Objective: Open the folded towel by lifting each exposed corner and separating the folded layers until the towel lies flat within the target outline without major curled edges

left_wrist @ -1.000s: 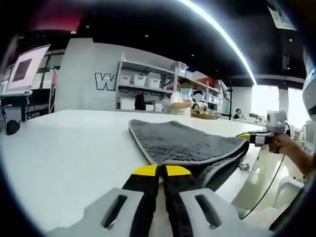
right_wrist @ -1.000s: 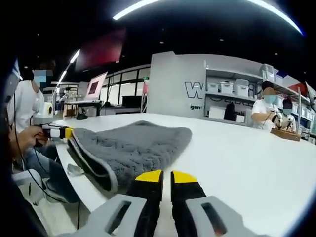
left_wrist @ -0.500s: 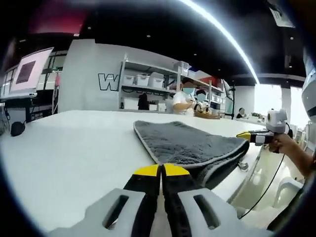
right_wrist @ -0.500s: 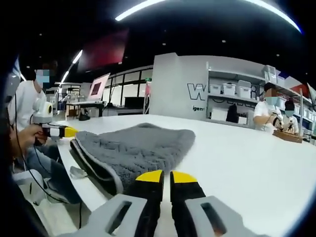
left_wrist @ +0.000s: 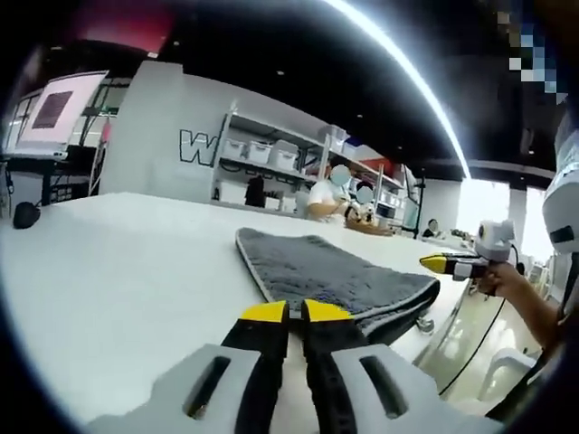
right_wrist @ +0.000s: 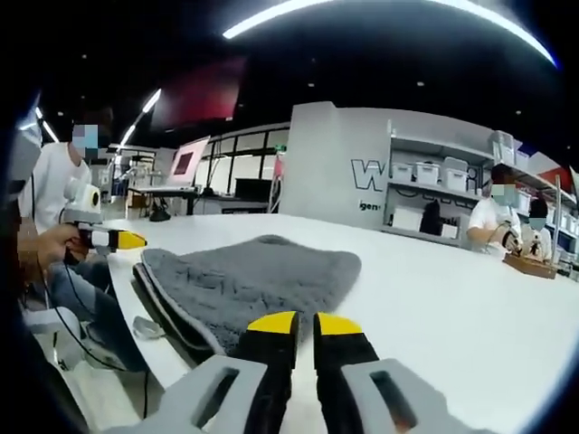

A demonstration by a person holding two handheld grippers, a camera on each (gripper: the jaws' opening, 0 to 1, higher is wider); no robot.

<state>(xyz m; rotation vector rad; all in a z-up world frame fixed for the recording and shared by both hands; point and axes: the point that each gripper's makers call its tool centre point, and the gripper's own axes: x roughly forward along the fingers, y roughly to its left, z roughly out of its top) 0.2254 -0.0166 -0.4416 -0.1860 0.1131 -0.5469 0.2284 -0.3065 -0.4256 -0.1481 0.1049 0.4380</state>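
Note:
A folded grey towel (left_wrist: 326, 276) with a pale edge band lies on the white table (left_wrist: 118, 271), its layered fold reaching the table's near edge. My left gripper (left_wrist: 296, 312) is shut with nothing in it, its yellow tips just short of the towel's near corner. In the right gripper view the same towel (right_wrist: 258, 280) lies ahead and to the left, and my right gripper (right_wrist: 296, 323) is shut and empty at its near edge. The right gripper (left_wrist: 436, 263) also shows in the left gripper view, off the table's edge; the left gripper (right_wrist: 122, 240) shows in the right gripper view.
White shelving with storage bins (left_wrist: 262, 149) stands behind the table. People work at a far bench (right_wrist: 507, 226). A monitor (left_wrist: 54, 108) stands at the far left. Wide bare tabletop (right_wrist: 470, 307) lies beside the towel. A small clamp (right_wrist: 145, 327) hangs under the table edge.
Both views shifted slightly as the hands drifted. The towel lies unchanged and both grippers stay shut.

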